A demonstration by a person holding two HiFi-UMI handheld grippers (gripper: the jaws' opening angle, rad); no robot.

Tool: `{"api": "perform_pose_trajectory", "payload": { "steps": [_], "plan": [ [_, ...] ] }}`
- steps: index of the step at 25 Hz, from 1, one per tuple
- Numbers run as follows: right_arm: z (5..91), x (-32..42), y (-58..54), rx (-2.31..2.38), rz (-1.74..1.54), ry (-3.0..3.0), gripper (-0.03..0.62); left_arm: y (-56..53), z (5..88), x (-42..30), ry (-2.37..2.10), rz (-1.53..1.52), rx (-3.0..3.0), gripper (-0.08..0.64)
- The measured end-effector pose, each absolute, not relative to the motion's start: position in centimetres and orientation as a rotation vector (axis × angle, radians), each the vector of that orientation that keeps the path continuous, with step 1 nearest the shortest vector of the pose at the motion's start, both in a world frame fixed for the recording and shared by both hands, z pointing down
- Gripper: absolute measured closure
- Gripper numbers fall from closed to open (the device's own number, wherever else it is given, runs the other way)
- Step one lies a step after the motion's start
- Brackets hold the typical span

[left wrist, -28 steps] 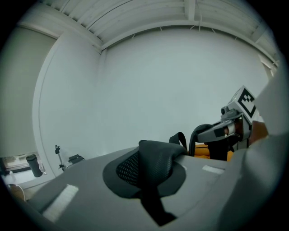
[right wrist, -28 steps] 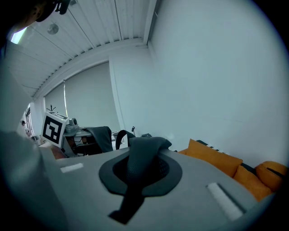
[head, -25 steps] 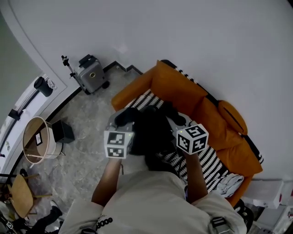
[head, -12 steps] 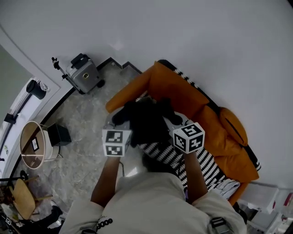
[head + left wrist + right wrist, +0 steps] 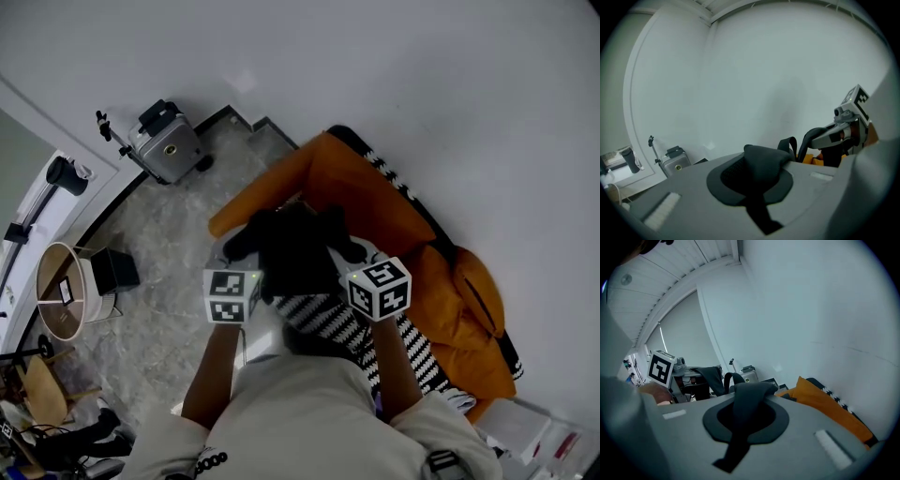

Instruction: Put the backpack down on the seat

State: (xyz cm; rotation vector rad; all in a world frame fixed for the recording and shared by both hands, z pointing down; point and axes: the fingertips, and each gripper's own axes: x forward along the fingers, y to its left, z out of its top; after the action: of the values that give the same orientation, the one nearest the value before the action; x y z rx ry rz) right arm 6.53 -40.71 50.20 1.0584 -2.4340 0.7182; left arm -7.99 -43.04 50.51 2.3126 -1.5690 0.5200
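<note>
Head view shows the black backpack [image 5: 298, 251] held over the striped seat [image 5: 323, 319] of the orange sofa [image 5: 356, 187]. The left tongs [image 5: 757, 185] and right tongs [image 5: 743, 420] are each clamped tight on its straps [image 5: 750, 394]. This looks like the carrying step; next it needs lowering onto the seat, then release. No writing is legible, only the square markers on the cubes [image 5: 378, 288].

Striped throw [image 5: 420, 345] on orange sofa [image 5: 361, 192]

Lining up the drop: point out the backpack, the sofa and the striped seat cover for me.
backpack [image 5: 298, 251], head view, middle of its black body.
sofa [image 5: 361, 192], head view, orange backrest.
seat cover [image 5: 321, 314], head view, striped patch just below the backpack.
</note>
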Motion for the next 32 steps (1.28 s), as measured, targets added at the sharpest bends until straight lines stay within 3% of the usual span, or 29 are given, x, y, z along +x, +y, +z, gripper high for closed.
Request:
{"api": "perform_pose_trajectory", "payload": {
  "steps": [32],
  "plan": [
    [66.2, 6.0, -59.3, 0.850, 0.941, -2.282, 0.578, -61.8, 65.7, -9.9, -1.620, 0.637, 2.048, 0.549]
  ]
}}
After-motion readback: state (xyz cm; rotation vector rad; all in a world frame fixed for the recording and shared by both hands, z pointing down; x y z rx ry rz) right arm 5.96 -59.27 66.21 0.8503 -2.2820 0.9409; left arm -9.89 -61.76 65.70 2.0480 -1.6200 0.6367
